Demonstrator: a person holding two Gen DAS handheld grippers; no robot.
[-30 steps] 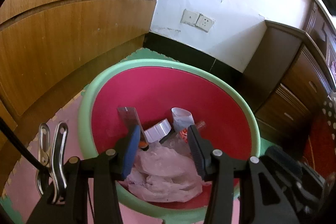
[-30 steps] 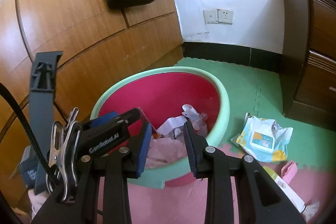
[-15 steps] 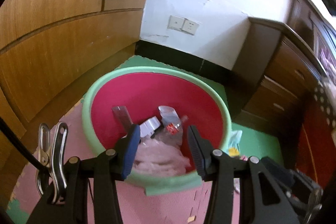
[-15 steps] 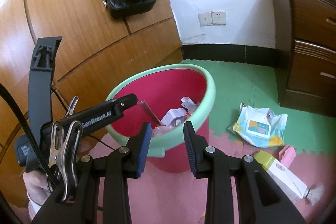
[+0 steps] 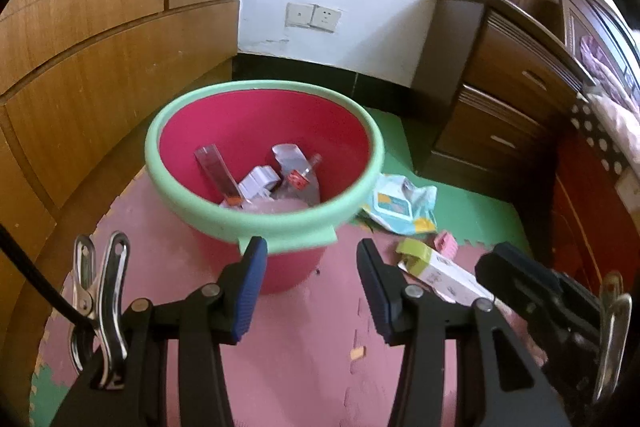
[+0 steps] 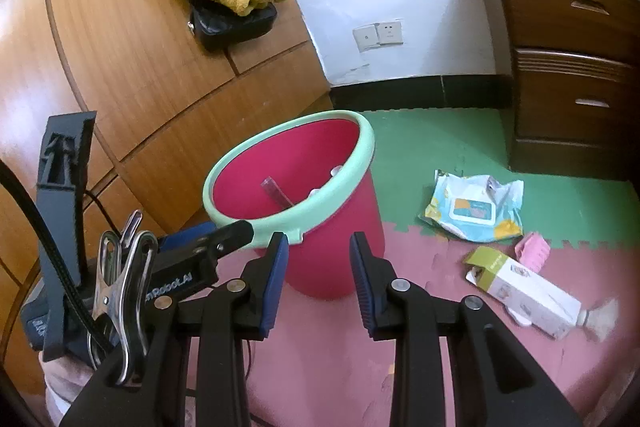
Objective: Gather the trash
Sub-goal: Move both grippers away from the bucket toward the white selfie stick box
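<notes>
One red bucket (image 5: 264, 227) with a mint-green rim stands on the foam floor mat (image 5: 312, 359), holding several scraps. Three items lie on the mat to its right: one wet-wipes pack (image 6: 474, 209), one small carton (image 6: 520, 287), one pink piece (image 6: 532, 253). The left gripper (image 5: 308, 287) and right gripper (image 6: 318, 277) each stand partly spread, empty, touching nothing, just short of the bucket.
</notes>
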